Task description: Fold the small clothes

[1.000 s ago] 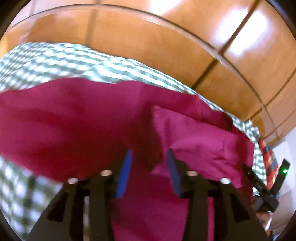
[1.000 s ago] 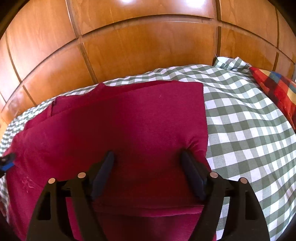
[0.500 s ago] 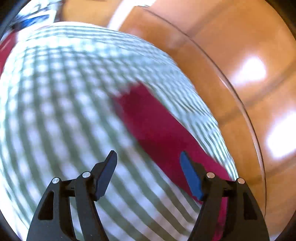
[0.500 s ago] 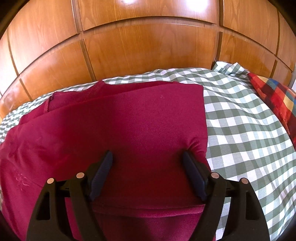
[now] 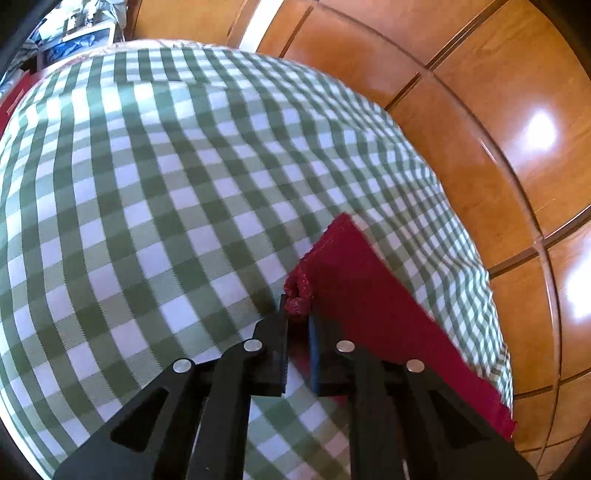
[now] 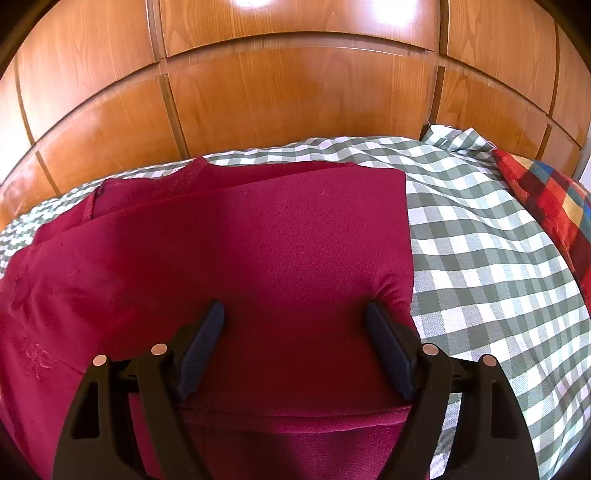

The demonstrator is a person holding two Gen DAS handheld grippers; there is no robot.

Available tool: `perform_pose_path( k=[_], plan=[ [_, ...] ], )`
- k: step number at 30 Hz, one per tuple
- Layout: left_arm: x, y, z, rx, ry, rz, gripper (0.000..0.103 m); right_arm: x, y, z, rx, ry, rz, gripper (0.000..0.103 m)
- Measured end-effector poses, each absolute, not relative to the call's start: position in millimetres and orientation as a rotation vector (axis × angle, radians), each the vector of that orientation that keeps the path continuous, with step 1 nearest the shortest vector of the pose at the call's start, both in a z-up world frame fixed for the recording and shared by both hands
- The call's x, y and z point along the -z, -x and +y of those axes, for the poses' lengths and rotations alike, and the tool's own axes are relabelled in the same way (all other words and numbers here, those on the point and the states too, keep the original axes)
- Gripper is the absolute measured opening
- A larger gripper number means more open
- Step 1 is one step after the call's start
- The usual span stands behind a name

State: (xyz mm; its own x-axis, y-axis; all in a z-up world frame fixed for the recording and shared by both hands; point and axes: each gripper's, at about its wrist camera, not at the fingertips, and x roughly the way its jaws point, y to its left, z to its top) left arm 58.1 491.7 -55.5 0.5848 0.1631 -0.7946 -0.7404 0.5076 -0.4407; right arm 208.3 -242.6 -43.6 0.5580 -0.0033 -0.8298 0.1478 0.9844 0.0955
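Note:
A dark red garment [image 6: 229,258] lies partly folded on the green-checked bedspread [image 6: 480,258]. My right gripper [image 6: 295,332] is open, its jaws wide apart and resting on the garment near its right edge, which puckers at the right finger. In the left wrist view my left gripper [image 5: 297,321] is shut on a bunched corner of the red garment [image 5: 354,288], low over the bedspread [image 5: 147,203].
Wooden panelled doors [image 6: 295,92] stand right behind the bed and along the right in the left wrist view [image 5: 498,129]. A red, yellow and blue plaid pillow [image 6: 546,195] lies at the far right. Clutter shows beyond the bed's far left end [image 5: 74,29].
My left gripper has swung away from the garment's middle to its end, then closed on the corner. My right gripper has stayed open on the cloth.

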Motion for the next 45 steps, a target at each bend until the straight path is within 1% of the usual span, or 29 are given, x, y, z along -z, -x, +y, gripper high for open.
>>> perform_pose_path(
  k=[3, 6, 9, 14, 18, 22, 24, 25, 26, 28, 29, 30, 31, 33, 37, 41, 42, 45],
  plan=[
    [31.9, -71.8, 468.5, -0.512, 0.863, 0.708, 0.007, 43.5, -208.3, -241.8, 0.091, -0.158, 0.975, 0.078],
    [1.0, -86.5, 429.3, -0.371, 0.831, 0.655, 0.007, 43.6, -208.3, -241.9, 0.091, -0.157, 0.975, 0.078],
    [-28.5, -106.0, 369.8, -0.196, 0.803, 0.612, 0.007, 43.5, -208.3, -241.5, 0.091, -0.155, 0.974, 0.078],
    [-50.3, -135.5, 259.2, 0.053, 0.731, 0.629, 0.007, 43.4, -208.0, -241.8, 0.089, -0.160, 0.972, 0.078],
    [-42.1, -160.4, 167.4, 0.206, 0.642, 0.705, 0.007, 43.1, -207.5, -242.0, 0.087, -0.167, 0.970, 0.078],
    [-13.0, -179.3, 86.7, 0.264, 0.503, 0.813, 0.008, 43.1, -207.0, -243.1, 0.081, -0.179, 0.968, 0.078],
    [2.5, -183.6, 63.8, 0.269, 0.444, 0.855, 0.009, 43.1, -206.7, -243.5, 0.079, -0.185, 0.966, 0.078],
    [13.8, -186.7, 55.0, 0.266, 0.415, 0.881, 0.014, 43.0, -206.7, -243.6, 0.077, -0.188, 0.966, 0.078],
    [19.8, -186.7, 50.0, 0.262, 0.399, 0.895, 0.017, 43.0, -206.6, -243.4, 0.077, -0.189, 0.966, 0.078],
    [20.4, -174.5, 41.3, 0.259, 0.383, 0.895, 0.029, 42.8, -207.3, -243.6, 0.073, -0.193, 0.971, 0.080],
    [17.2, -167.3, 40.4, 0.259, 0.370, 0.879, 0.033, 42.3, -208.2, -243.7, 0.069, -0.195, 0.976, 0.080],
    [13.5, -157.3, 42.8, 0.248, 0.352, 0.859, 0.040, 40.6, -209.9, -244.1, 0.065, -0.197, 0.986, 0.080],
    [10.7, -150.2, 46.5, 0.242, 0.348, 0.847, 0.044, 38.0, -211.3, -244.1, 0.063, -0.195, 0.994, 0.080],
    [9.4, -135.0, 61.7, 0.228, 0.362, 0.825, 0.044, 24.7, -212.1, -240.7, 0.041, -0.206, 0.989, 0.080],
    [24.4, -114.5, 87.3, 0.163, 0.394, 0.825, 0.042, -11.4, -212.2, -209.9, -0.164, -0.341, 0.942, 0.080],
    [44.5, -114.6, 109.1, 0.115, 0.474, 0.850, 0.041, -17.3, -228.0, -137.2, -0.450, -0.400, 1.026, 0.074],
    [47.9, -114.6, 110.9, 0.107, 0.478, 0.847, 0.038, -13.8, -231.7, -124.8, -0.478, -0.402, 1.049, 0.073],
    [59.2, -114.6, 116.9, 0.105, 0.504, 0.849, 0.037, 9.3, -249.3, -81.2, -0.492, -0.371, 1.152, 0.054]
  ],
)
